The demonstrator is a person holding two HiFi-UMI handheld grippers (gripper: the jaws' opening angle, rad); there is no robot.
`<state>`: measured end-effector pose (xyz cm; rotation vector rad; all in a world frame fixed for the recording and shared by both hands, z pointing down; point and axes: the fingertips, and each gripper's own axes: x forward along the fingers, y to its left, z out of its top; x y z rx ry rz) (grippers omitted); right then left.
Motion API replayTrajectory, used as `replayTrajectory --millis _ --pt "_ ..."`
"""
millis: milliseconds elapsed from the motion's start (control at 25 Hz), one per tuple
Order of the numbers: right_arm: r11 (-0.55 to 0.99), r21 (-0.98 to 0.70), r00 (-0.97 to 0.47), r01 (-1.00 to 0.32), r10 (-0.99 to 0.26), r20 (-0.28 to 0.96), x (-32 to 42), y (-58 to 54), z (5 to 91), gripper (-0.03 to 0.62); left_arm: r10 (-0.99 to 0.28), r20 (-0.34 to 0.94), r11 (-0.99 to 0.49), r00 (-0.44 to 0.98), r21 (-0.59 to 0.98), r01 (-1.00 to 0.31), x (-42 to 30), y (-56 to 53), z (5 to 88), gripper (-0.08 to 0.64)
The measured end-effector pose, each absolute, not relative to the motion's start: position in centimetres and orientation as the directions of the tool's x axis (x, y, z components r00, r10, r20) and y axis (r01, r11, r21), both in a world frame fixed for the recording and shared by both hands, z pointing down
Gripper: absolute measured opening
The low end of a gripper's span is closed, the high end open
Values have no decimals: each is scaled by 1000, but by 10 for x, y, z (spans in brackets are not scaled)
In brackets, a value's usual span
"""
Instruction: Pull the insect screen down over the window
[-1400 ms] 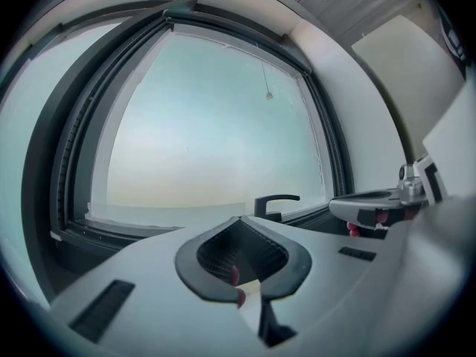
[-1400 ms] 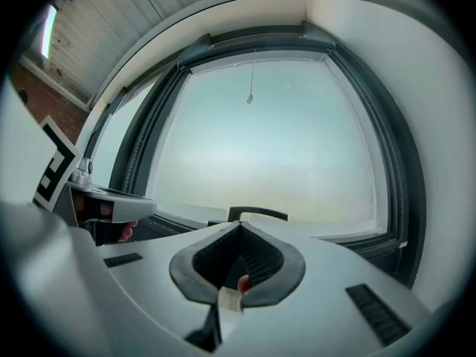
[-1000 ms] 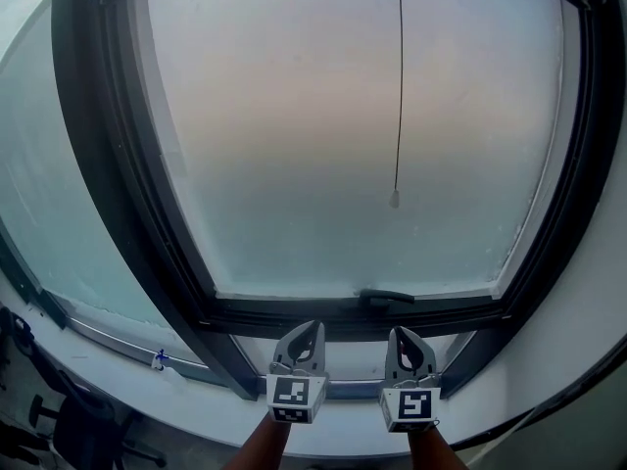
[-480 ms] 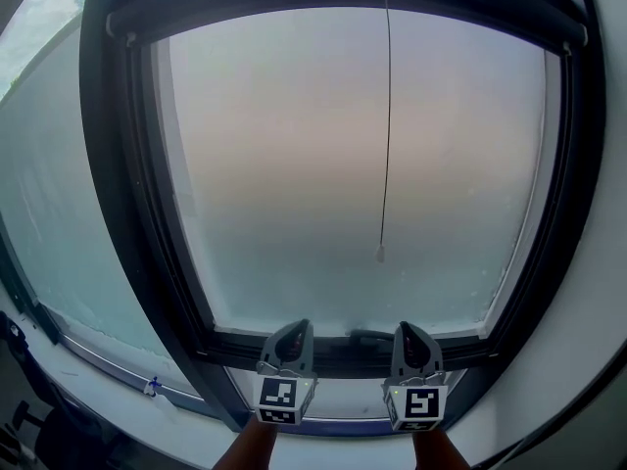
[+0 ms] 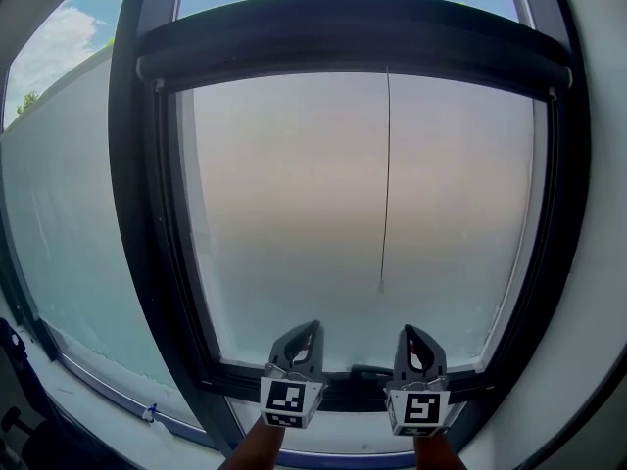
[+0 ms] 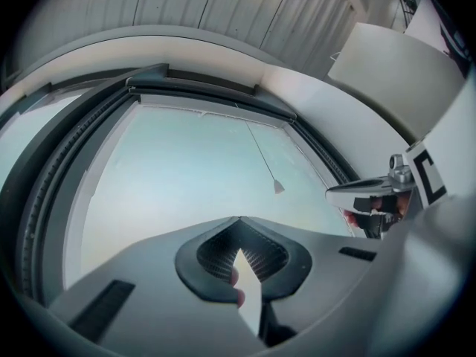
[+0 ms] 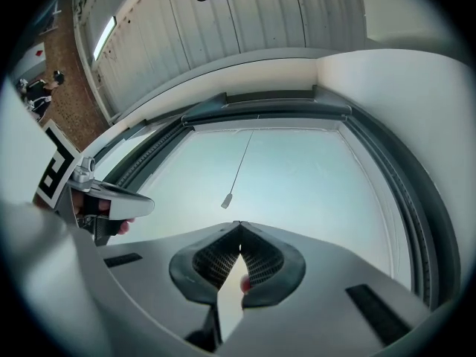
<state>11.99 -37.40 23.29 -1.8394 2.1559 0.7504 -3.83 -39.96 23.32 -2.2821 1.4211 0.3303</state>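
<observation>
While its jaws are clenched together on nothing, the left hand-held gripper (image 5: 304, 333) points up at the lower edge of the window (image 5: 294, 213), and the right hand-held gripper (image 5: 417, 337) stands just beside it, likewise clenched and empty. Each is carried on a bare forearm (image 5: 257, 448) that rises from the bottom of the head view. Just above their tips runs the dark lower frame (image 5: 235, 382). Higher up, between the two, a small end piece (image 5: 380, 287) hangs on a thin pull cord (image 5: 386, 174) in front of the hazy pane, well apart from both. The cord drops from the insect screen (image 5: 353, 32), rolled up in a dark housing across the top of the window.
</observation>
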Motion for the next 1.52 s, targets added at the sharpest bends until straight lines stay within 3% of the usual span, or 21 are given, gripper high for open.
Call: replayTrajectory --millis 360,560,880,1080,1320,1520 --pt "73 309 -231 -948 -828 -512 111 -376 194 3 -778 -430 -353 459 -306 -884 -35 -402 202 3" --pt "103 253 -227 -962 -815 -533 107 -370 174 3 -767 -450 -346 457 -310 -886 -37 -405 185 3" --pt "-21 454 -250 -891 -812 -527 108 -379 145 3 -744 -462 -294 482 -422 -858 -33 -404 151 3" --pt "-59 494 -240 -867 -820 -519 111 -385 130 3 -784 -413 -217 464 -518 -828 -33 -418 142 3" --pt "-114 624 -246 -773 -853 -460 112 -391 112 3 -836 -333 -70 436 -723 -687 -21 -429 124 5" --pt "-178 742 -243 -646 -874 -422 108 -399 107 18 -863 -315 58 396 -839 -541 -15 -432 112 125"
